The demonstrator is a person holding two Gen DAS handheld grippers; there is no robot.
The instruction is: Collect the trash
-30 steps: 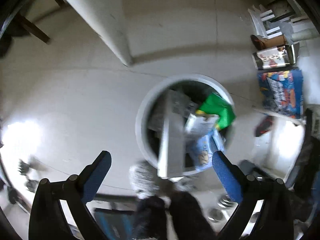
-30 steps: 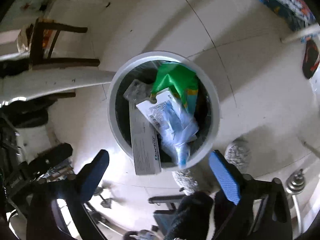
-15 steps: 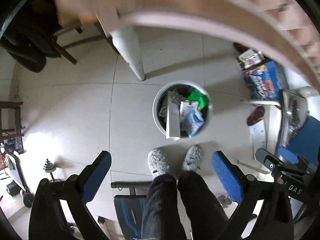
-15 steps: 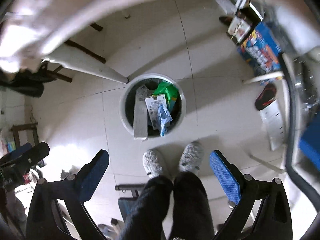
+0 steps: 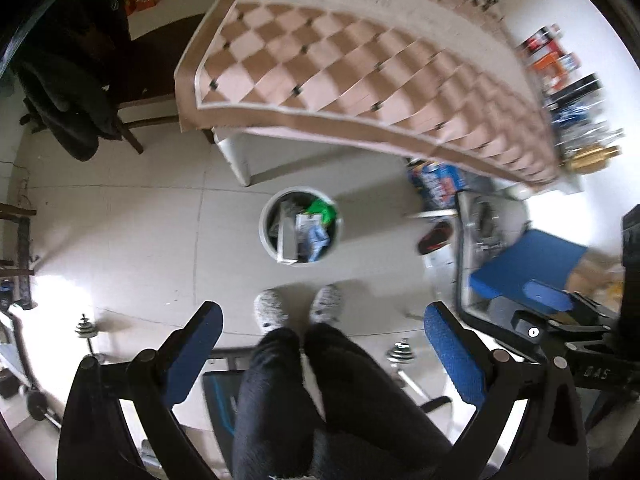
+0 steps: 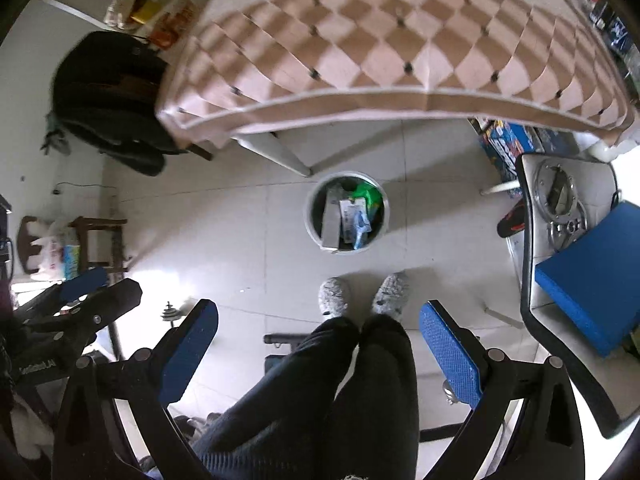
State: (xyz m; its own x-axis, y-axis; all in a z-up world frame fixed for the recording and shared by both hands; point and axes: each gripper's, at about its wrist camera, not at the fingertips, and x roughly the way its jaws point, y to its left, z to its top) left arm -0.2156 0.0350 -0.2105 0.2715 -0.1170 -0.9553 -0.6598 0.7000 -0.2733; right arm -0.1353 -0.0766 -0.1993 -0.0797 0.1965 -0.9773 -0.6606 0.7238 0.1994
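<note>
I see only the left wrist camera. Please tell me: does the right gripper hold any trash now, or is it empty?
Observer: The right gripper is open and empty. Between its fingers only the person's legs show.
Operator: Thank you. Is there something far left of the bin that my view cuts off?
Observer: Yes. A white plastic bag lies beside a small wooden stool, well away from the bin. I cannot tell whether it is trash.
</note>
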